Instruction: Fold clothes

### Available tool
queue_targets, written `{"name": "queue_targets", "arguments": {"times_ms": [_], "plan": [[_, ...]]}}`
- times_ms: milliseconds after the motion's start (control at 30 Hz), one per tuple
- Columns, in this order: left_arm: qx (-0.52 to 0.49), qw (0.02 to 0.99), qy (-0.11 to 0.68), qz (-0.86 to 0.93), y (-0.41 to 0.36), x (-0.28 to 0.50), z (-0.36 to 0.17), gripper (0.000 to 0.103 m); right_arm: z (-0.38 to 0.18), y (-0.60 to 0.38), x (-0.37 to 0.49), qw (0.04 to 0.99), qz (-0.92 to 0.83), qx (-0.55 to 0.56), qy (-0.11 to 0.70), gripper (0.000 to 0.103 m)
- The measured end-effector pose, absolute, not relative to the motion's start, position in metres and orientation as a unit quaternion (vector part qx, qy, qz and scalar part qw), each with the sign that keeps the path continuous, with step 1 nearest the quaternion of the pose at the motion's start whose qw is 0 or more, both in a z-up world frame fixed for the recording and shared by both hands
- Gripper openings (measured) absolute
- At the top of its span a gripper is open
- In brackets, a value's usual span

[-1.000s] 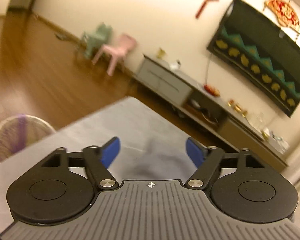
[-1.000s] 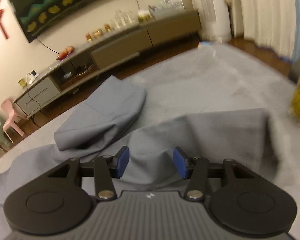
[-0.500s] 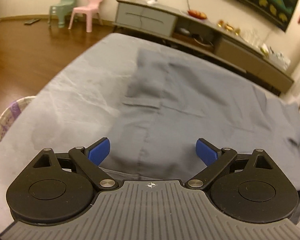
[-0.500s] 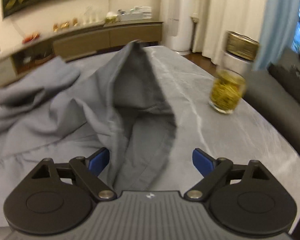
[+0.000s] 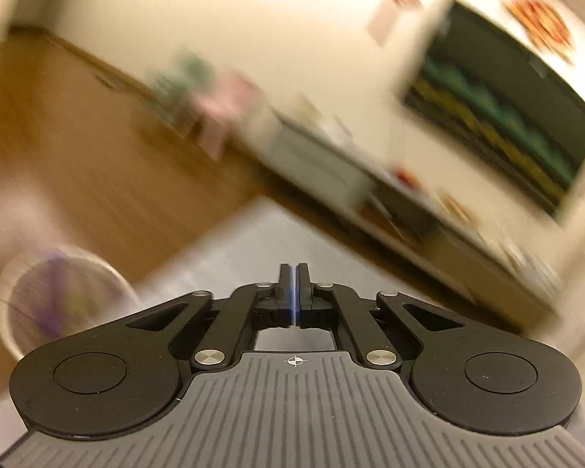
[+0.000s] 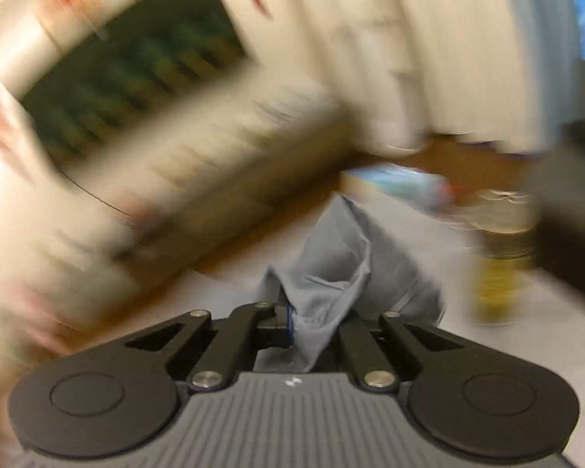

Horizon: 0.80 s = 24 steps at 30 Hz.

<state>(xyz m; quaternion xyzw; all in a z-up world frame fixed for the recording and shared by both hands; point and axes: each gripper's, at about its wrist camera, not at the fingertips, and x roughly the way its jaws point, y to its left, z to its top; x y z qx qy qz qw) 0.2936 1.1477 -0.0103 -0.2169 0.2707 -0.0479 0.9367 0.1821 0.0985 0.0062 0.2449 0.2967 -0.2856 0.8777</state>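
Note:
In the right wrist view a grey garment [image 6: 355,257] rises in a bunched fold from between the fingers of my right gripper [image 6: 312,314]. Its jaws are closing and pinch the cloth, which hangs lifted off the grey table [image 6: 557,335]. In the left wrist view my left gripper [image 5: 293,292] is closing too. Its blue pads meet with only a thin line between them, and no cloth shows there. Beyond it lies a bare corner of the grey table [image 5: 249,238]. The garment is out of sight in that view. Both views are heavily blurred.
A glass of yellow-green tea [image 6: 501,257] stands on the table just right of the lifted cloth. A pale woven basket [image 5: 58,300] sits on the wooden floor left of the table. A low TV cabinet [image 5: 409,210] runs along the far wall.
Both grippers went from wide open to closed. The right one caught the grey garment and rose with it. The left view swung up from the spread garment to the table corner and room.

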Motion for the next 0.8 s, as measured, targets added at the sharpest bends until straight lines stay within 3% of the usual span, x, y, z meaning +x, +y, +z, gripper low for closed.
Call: {"name": "queue_targets", "arguments": {"times_ms": [33,67,100,133,200,233,300,400,600,667,767,800], "plan": [[-0.210,0.929,0.298,-0.065,1.142,0.297,-0.022,0.014,-0.013,0.099,0.194,0.858,-0.302,0.222,0.352,0.018],[-0.197,0.928,0.308,-0.069,1.139,0.296,-0.028,0.022,-0.025,0.107,0.196,0.851,-0.311,0.203,0.372,0.021],[-0.183,0.928,0.316,-0.072,1.135,0.294,-0.034,0.038,-0.028,0.123,0.187,0.860,-0.320,0.189,0.350,0.023],[-0.170,0.928,0.323,-0.074,1.132,0.292,-0.039,0.053,-0.031,0.139,0.177,0.869,-0.328,0.174,0.327,0.039],[-0.142,0.927,0.338,-0.079,1.125,0.289,-0.051,0.069,-0.032,0.180,0.157,0.886,-0.343,0.137,0.279,0.052],[-0.128,0.926,0.346,-0.081,1.122,0.288,-0.056,0.075,-0.032,0.203,0.148,0.896,-0.343,0.116,0.258,0.053],[-0.127,0.923,0.353,-0.081,1.119,0.290,-0.065,0.078,-0.036,0.248,0.148,0.921,-0.282,0.087,0.255,0.058],[-0.118,0.917,0.371,-0.086,1.089,0.297,-0.071,0.080,-0.047,0.326,0.166,0.948,-0.125,0.039,0.289,0.074],[-0.087,0.906,0.401,-0.100,1.009,0.305,-0.081,0.080,-0.084,0.452,0.188,0.932,0.085,-0.082,0.341,0.087],[-0.082,0.902,0.410,-0.110,0.999,0.306,-0.086,0.072,-0.098,0.478,0.195,0.920,0.111,-0.118,0.357,0.087],[-0.088,0.893,0.418,-0.140,0.982,0.306,-0.086,0.010,-0.107,0.503,0.195,0.912,0.111,-0.164,0.359,0.087],[-0.088,0.892,0.416,-0.150,0.978,0.306,-0.084,0.000,-0.107,0.500,0.198,0.915,0.094,-0.159,0.358,0.087]]}}
